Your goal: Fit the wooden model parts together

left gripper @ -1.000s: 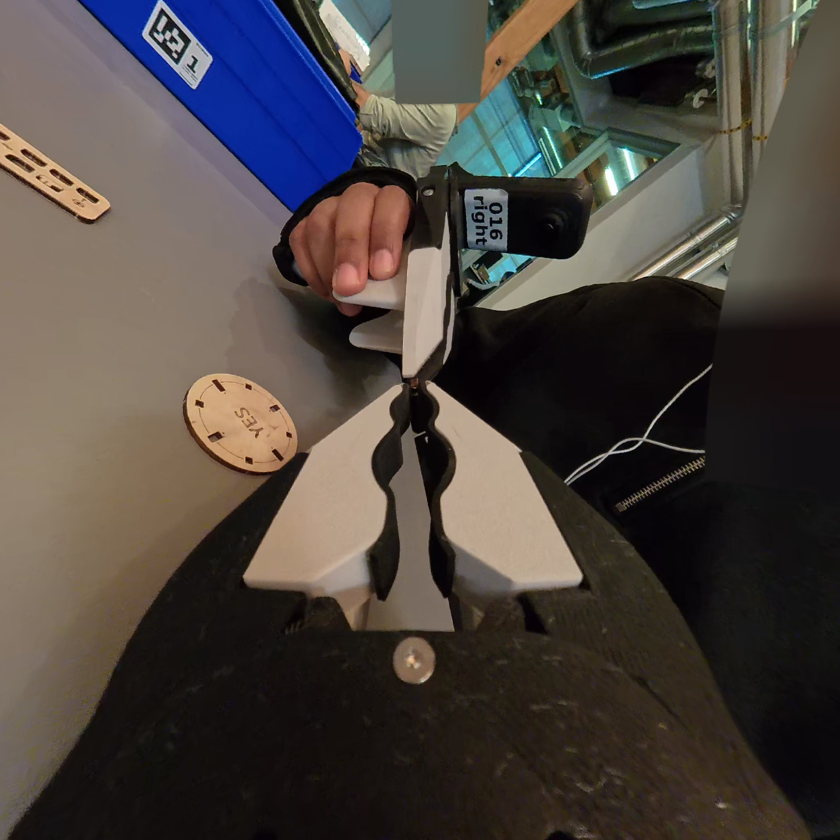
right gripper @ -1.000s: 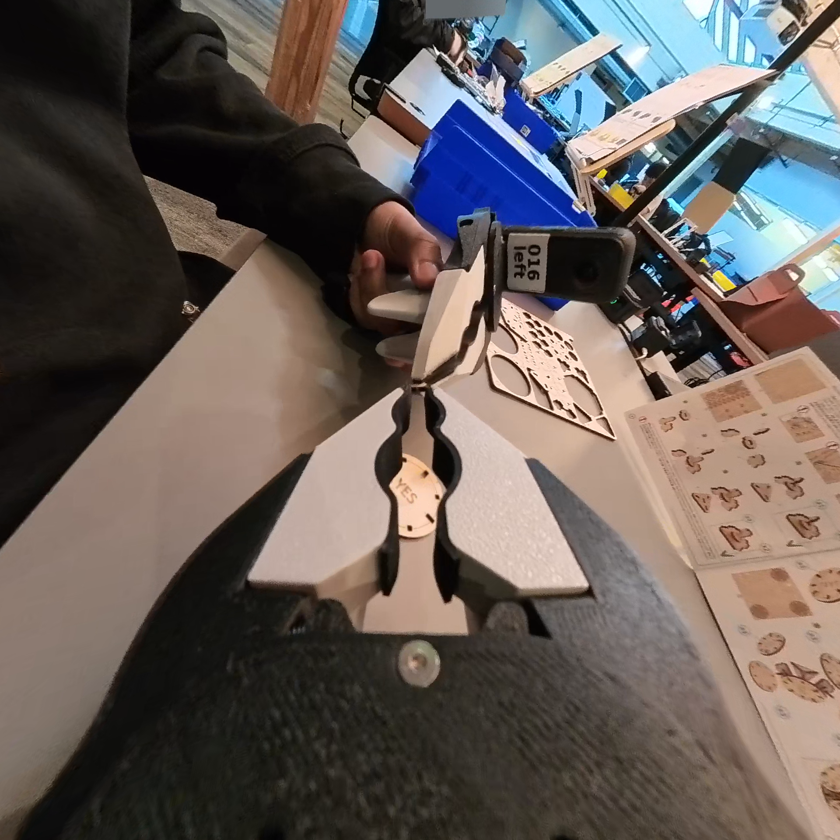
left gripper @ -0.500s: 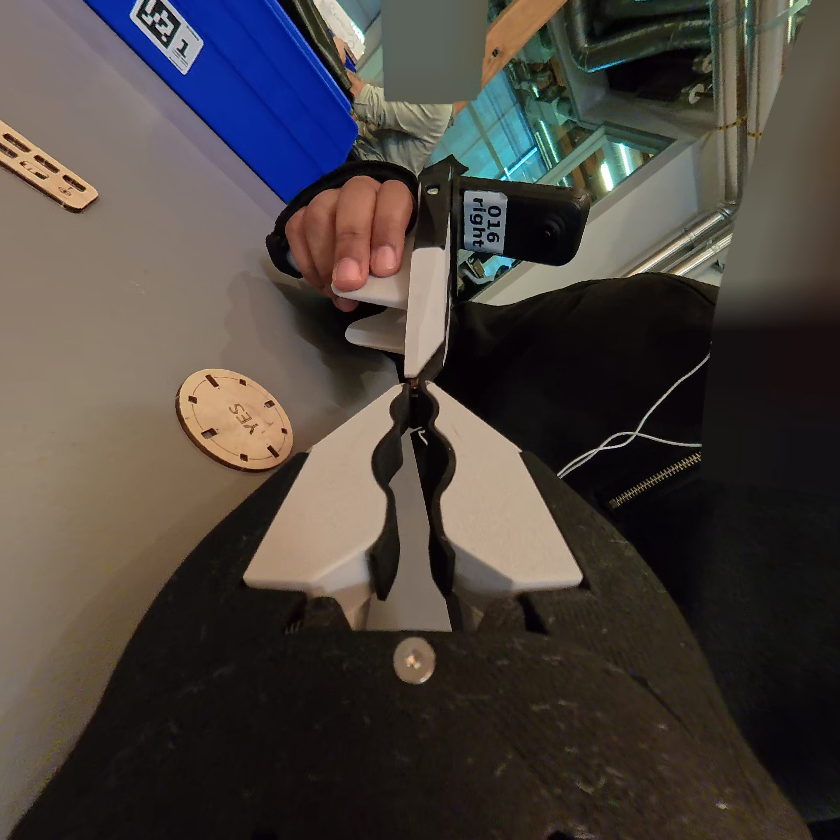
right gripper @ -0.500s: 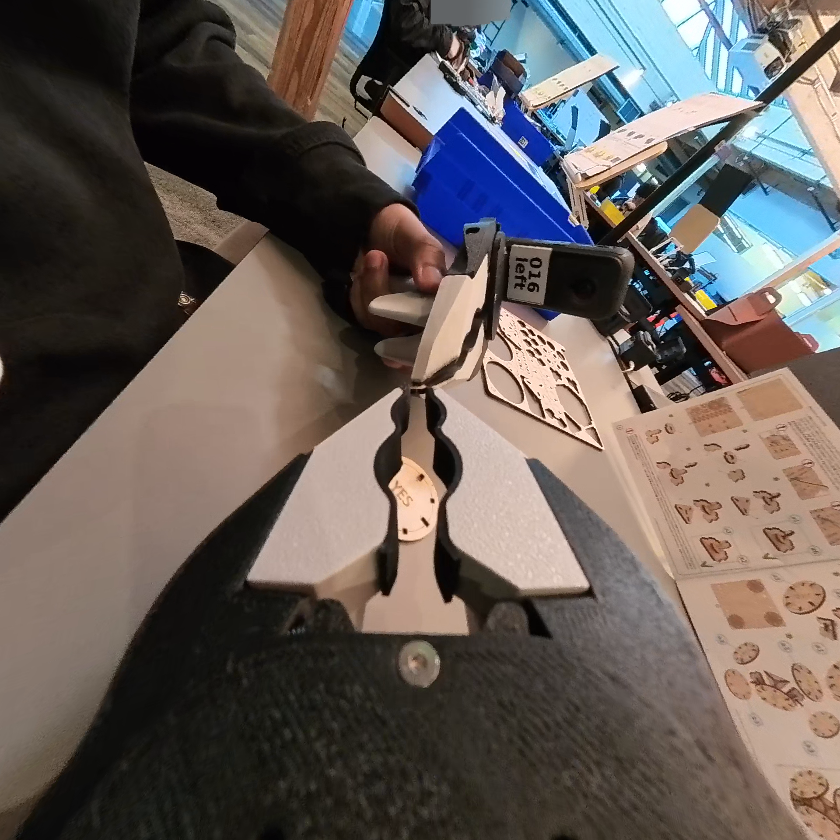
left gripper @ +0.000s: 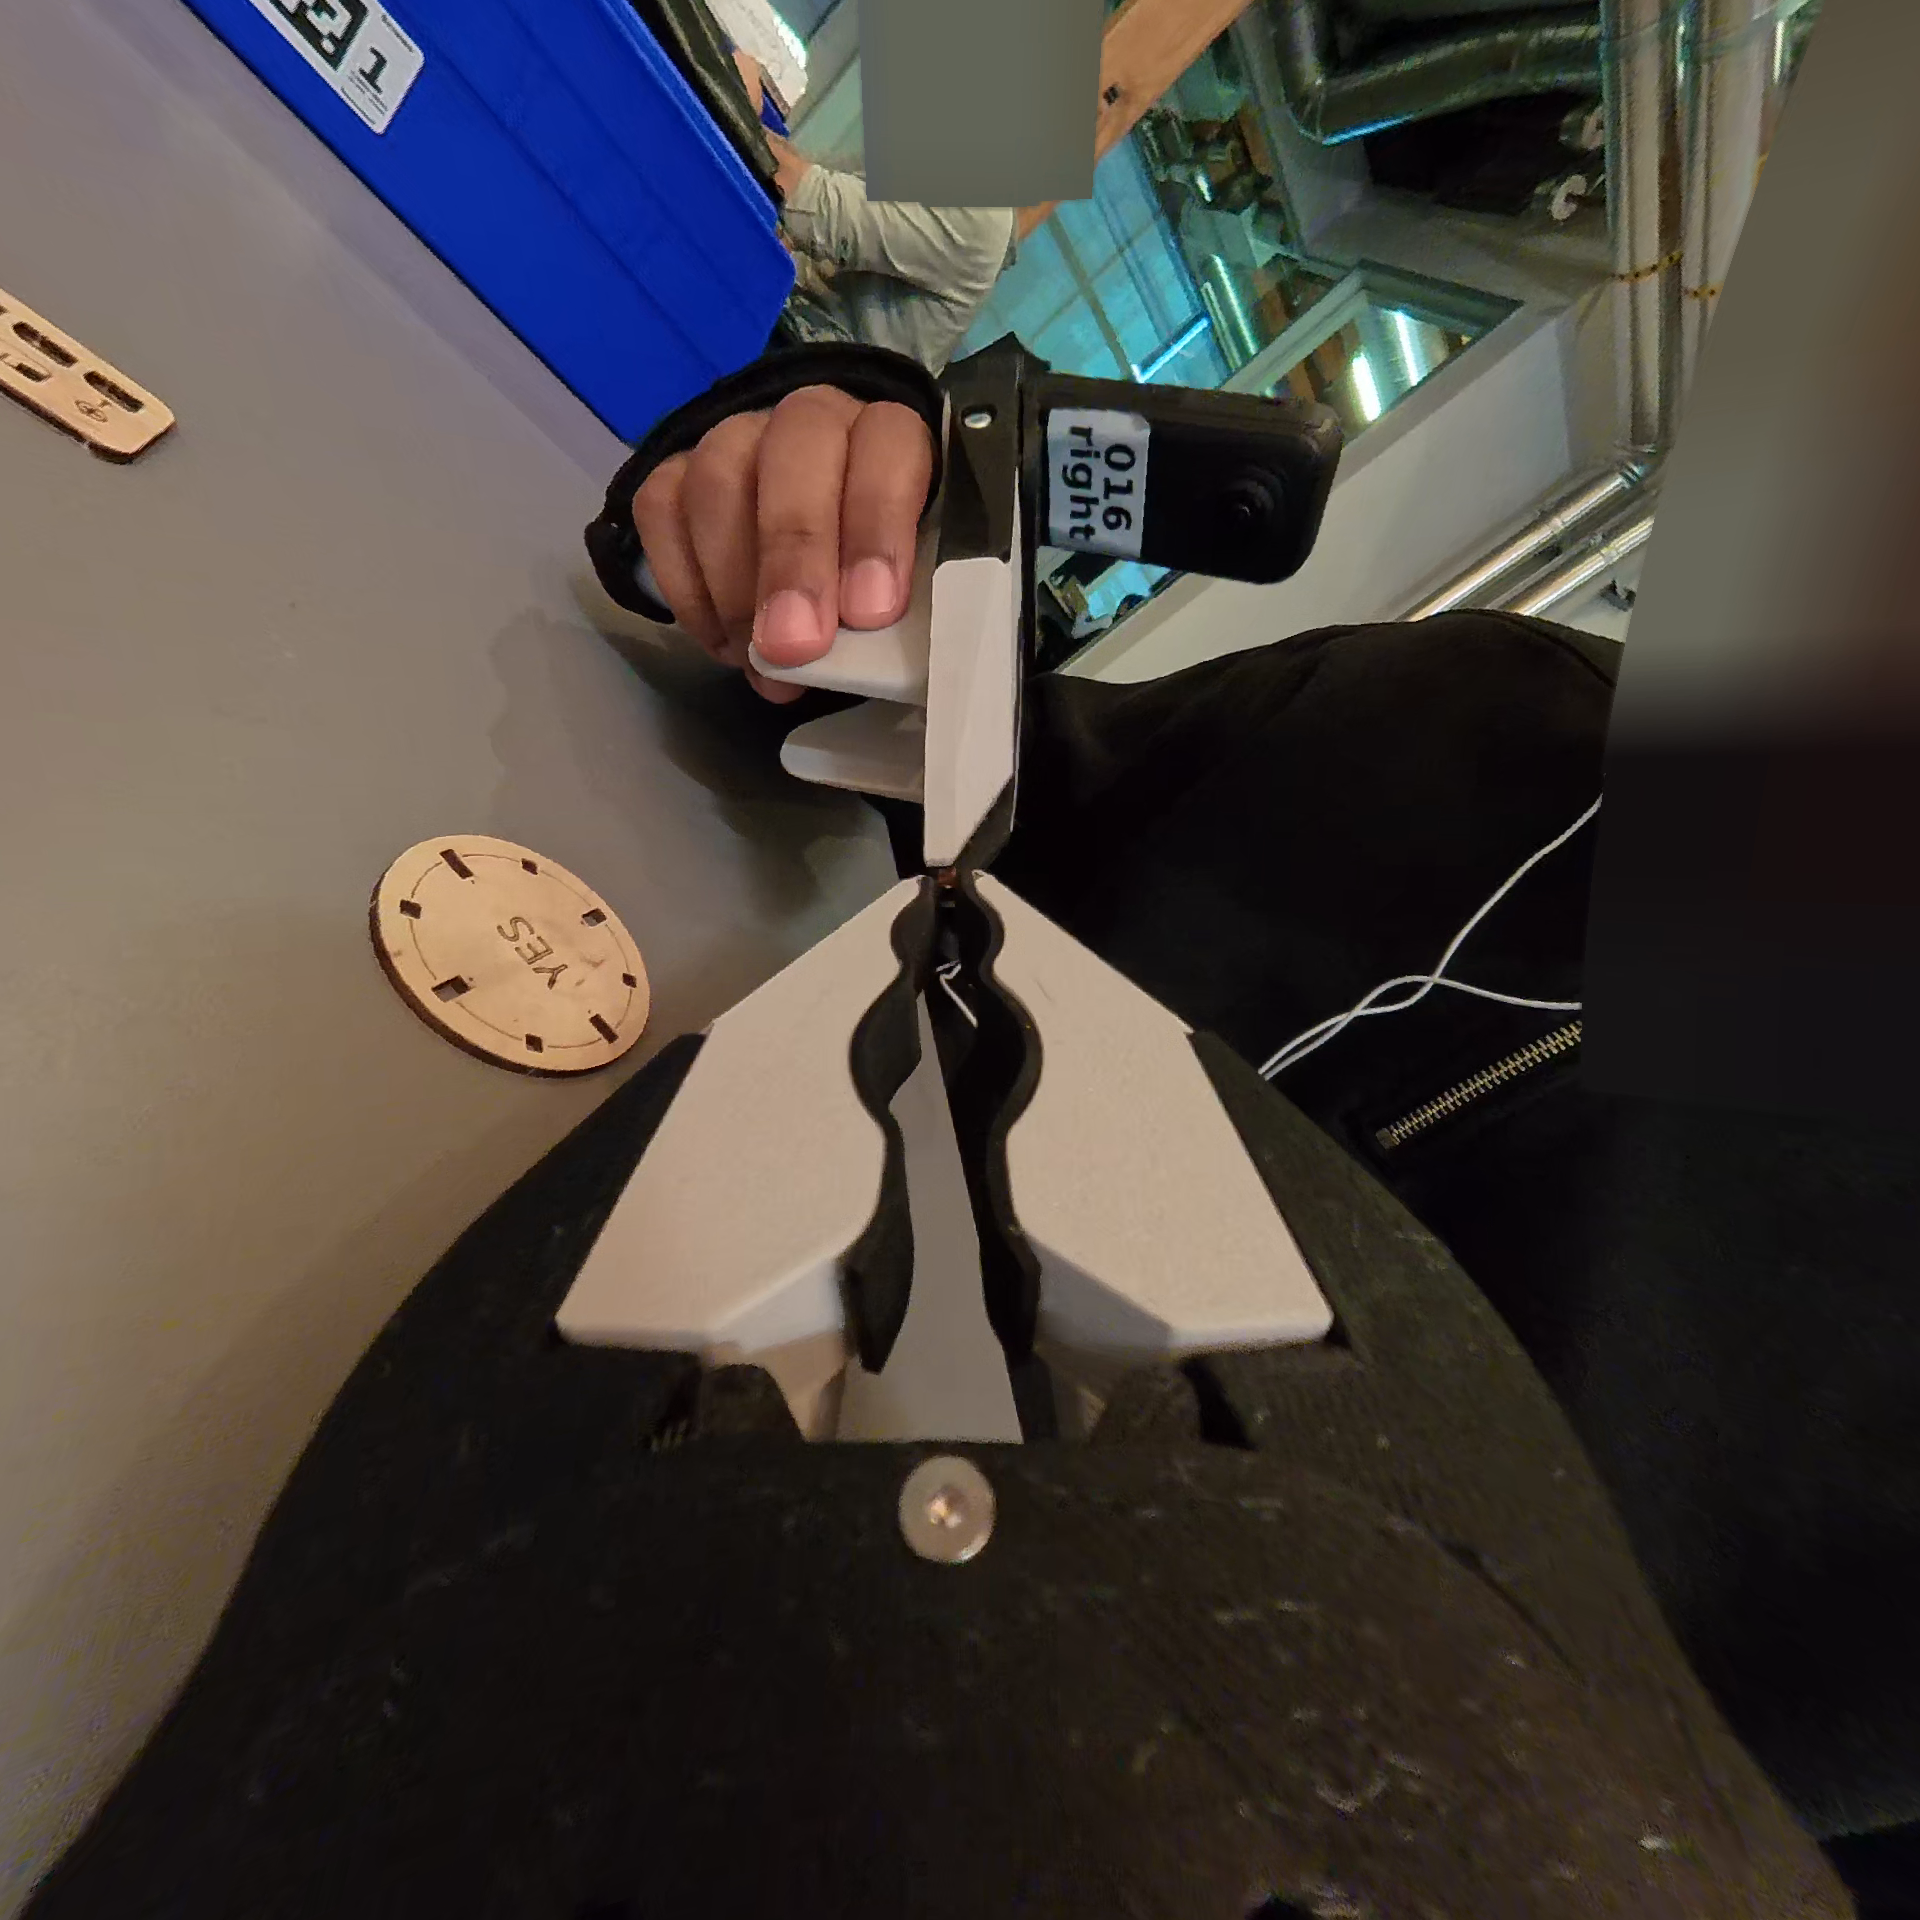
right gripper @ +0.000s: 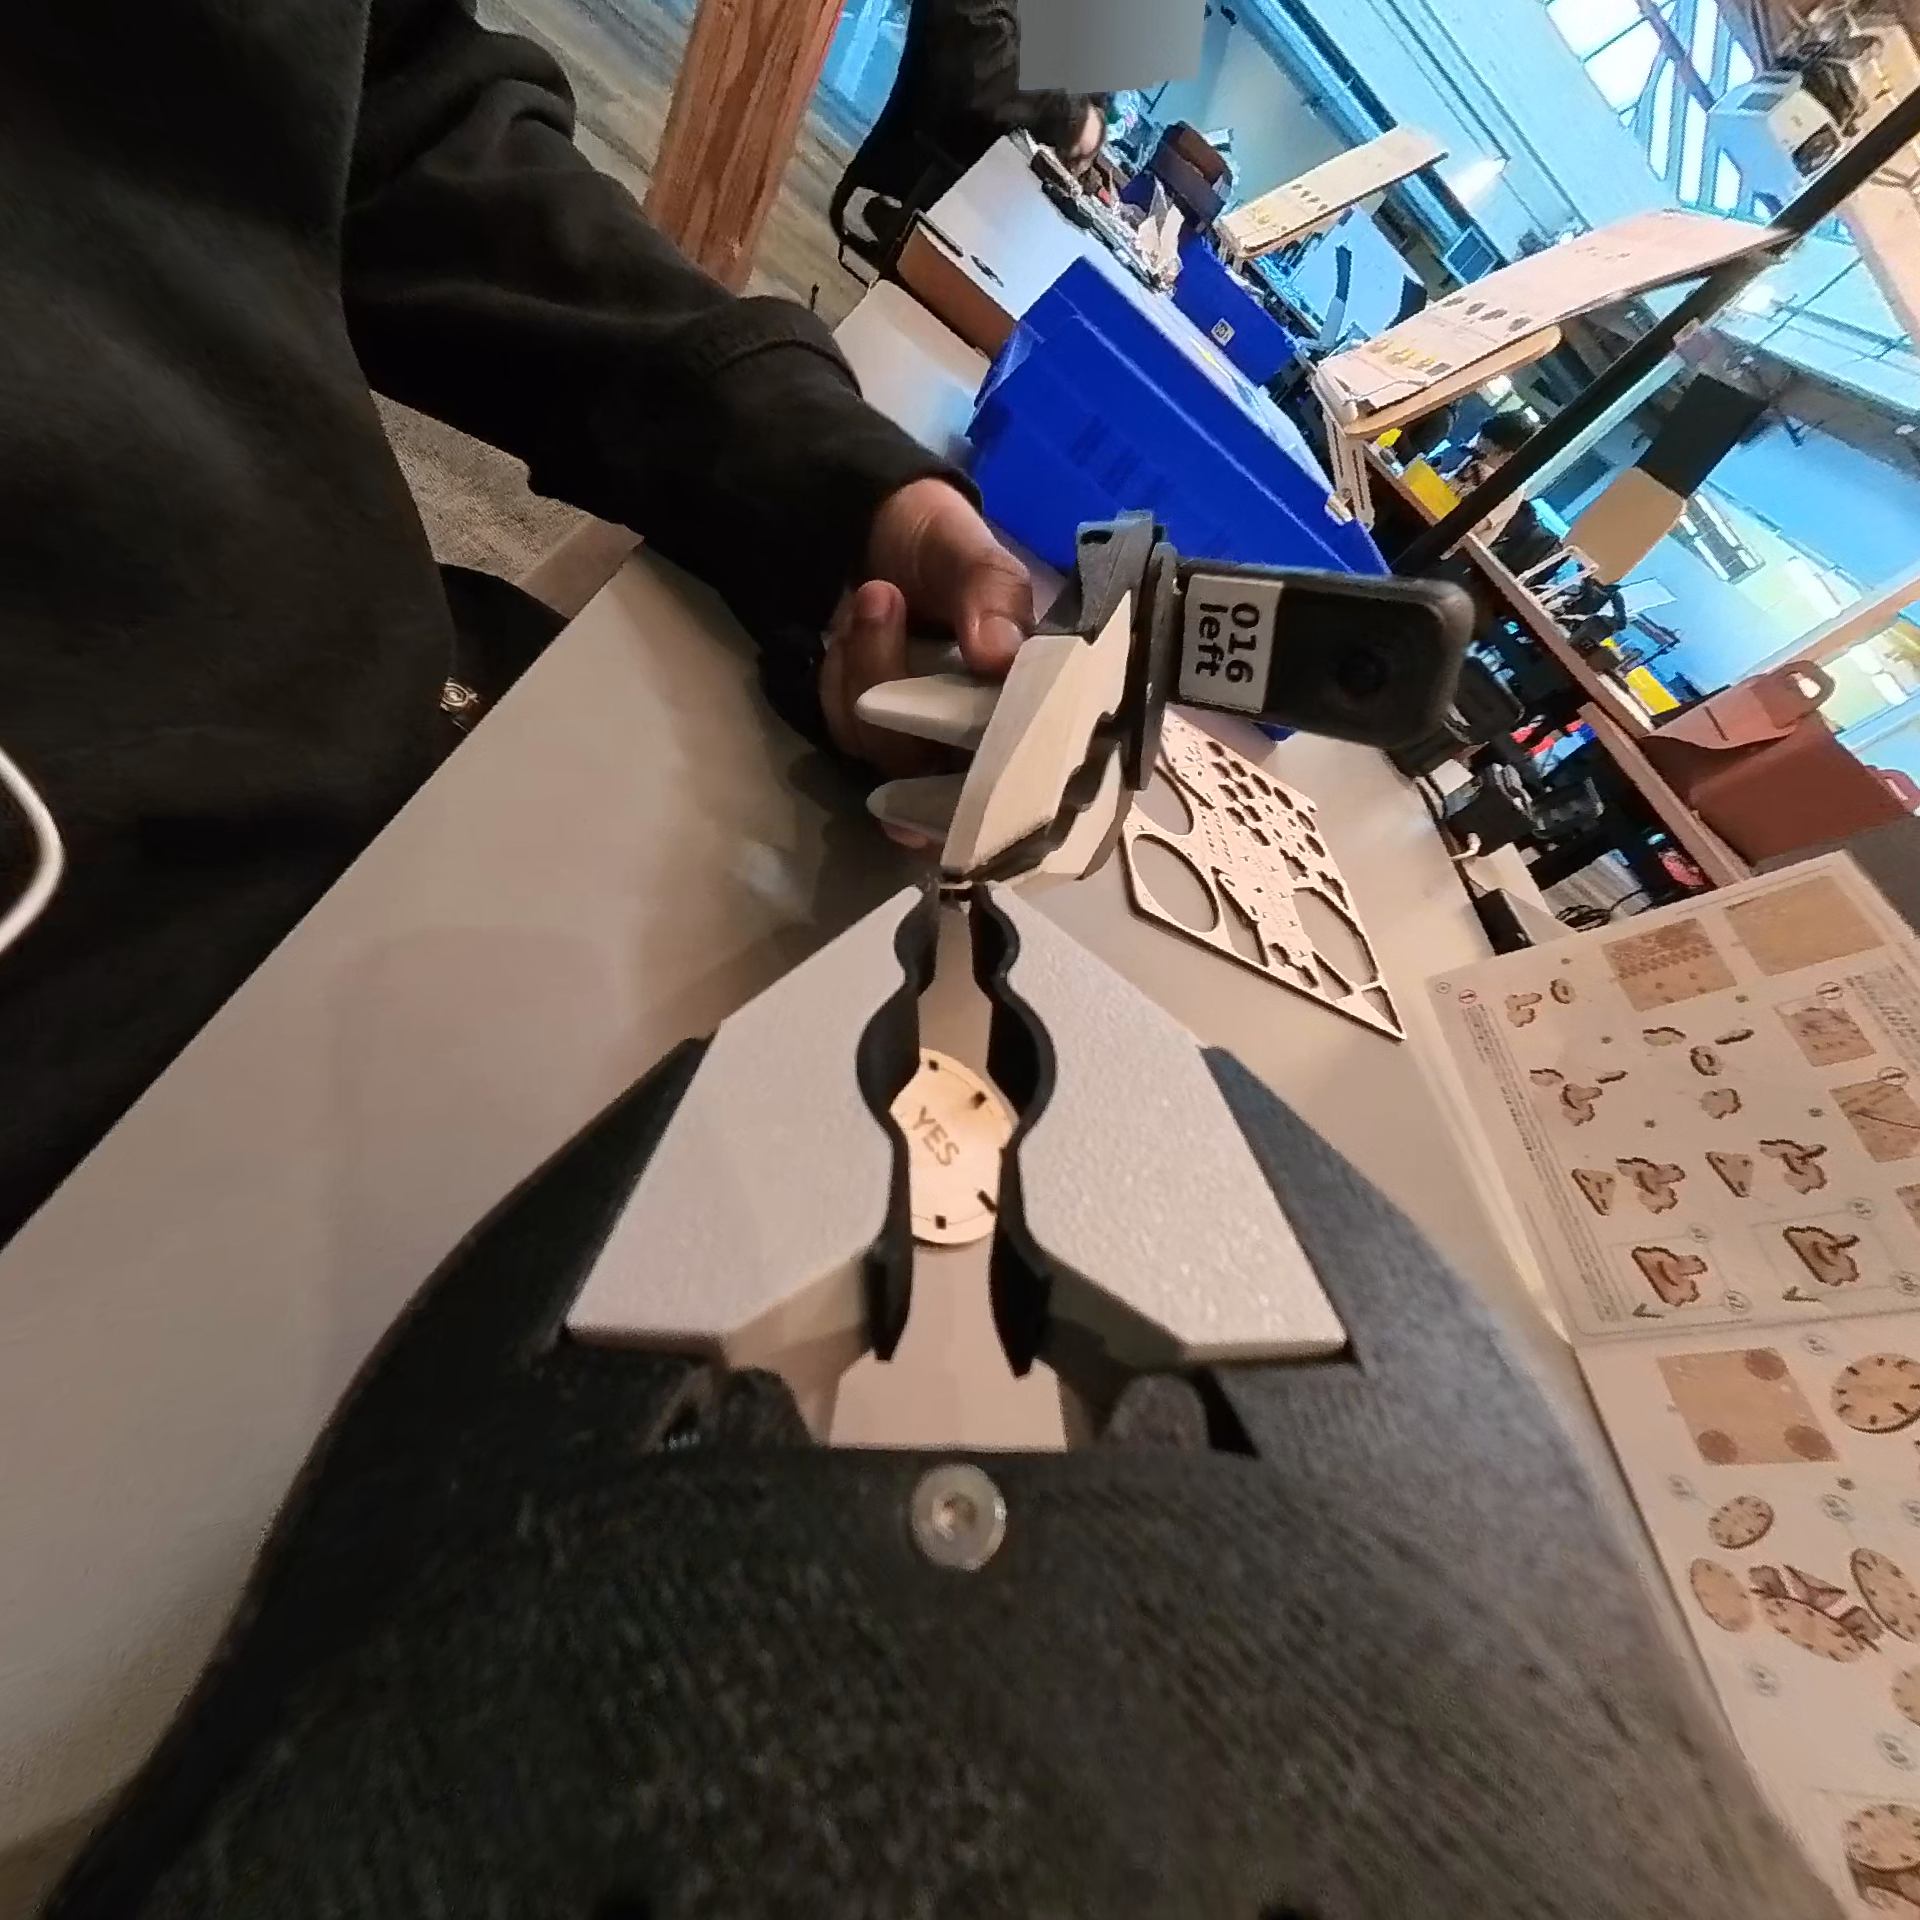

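Above lettered wooden disc (left gripper: 509,956), left gripper (left gripper: 943,885) clenched, right gripper (right gripper: 940,894) tight on tiny brown piece (left gripper: 941,878).

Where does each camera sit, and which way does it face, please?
Left wrist view: on the left tongs, facing the person's dark jacket past the table edge; right hand shows.
Right wrist view: on the right tongs, facing along the table toward blue bins; left hand and sleeve show.
Shared: wooden disc, tong tips meeting.
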`<state>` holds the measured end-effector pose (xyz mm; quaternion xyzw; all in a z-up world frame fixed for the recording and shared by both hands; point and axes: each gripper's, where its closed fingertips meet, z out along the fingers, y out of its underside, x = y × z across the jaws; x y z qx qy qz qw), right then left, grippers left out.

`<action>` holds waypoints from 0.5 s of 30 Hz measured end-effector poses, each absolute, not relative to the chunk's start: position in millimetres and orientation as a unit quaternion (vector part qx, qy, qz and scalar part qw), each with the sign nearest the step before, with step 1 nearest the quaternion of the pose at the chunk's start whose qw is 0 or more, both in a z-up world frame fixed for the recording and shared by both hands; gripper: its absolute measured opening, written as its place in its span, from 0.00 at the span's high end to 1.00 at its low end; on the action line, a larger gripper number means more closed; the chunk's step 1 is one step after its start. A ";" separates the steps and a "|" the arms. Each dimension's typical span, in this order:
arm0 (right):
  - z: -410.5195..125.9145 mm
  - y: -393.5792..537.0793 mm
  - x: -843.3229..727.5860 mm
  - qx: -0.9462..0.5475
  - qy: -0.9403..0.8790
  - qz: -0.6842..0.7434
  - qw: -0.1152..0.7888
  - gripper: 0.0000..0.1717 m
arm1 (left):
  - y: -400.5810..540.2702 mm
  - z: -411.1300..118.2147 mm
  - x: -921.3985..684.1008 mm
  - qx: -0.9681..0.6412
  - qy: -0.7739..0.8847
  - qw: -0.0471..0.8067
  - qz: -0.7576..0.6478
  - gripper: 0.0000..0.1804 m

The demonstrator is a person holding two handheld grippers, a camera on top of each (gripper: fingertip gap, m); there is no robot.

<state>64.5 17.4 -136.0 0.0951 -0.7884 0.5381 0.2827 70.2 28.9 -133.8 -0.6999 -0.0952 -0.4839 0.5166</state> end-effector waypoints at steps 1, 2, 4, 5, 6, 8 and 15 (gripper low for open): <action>-135.7 17.5 64.7 0.092 -0.790 0.539 0.278 0.98 | 28.9 -133.5 70.5 -0.700 -0.094 0.517 -0.484 1.00; -135.2 17.7 64.4 0.089 -0.792 0.539 0.274 0.98 | 29.1 -133.2 70.1 -0.699 -0.095 0.519 -0.482 1.00; -133.8 18.9 62.1 0.080 -0.793 0.539 0.274 0.98 | 29.8 -131.9 67.5 -0.697 -0.099 0.527 -0.476 1.00; -133.1 19.7 60.9 0.075 -0.793 0.539 0.273 0.98 | 30.3 -131.6 65.6 -0.695 -0.104 0.531 -0.473 1.00; -132.1 20.8 59.8 0.071 -0.793 0.540 0.272 0.98 | 30.4 -130.9 63.8 -0.693 -0.107 0.534 -0.471 0.97; -130.3 24.4 56.4 0.057 -0.795 0.541 0.269 0.98 | 30.7 -130.3 60.2 -0.692 -0.113 0.541 -0.465 0.94; -133.4 40.2 37.9 -0.009 -0.811 0.527 0.254 0.98 | 32.9 -132.9 36.5 -0.702 -0.147 0.573 -0.398 0.91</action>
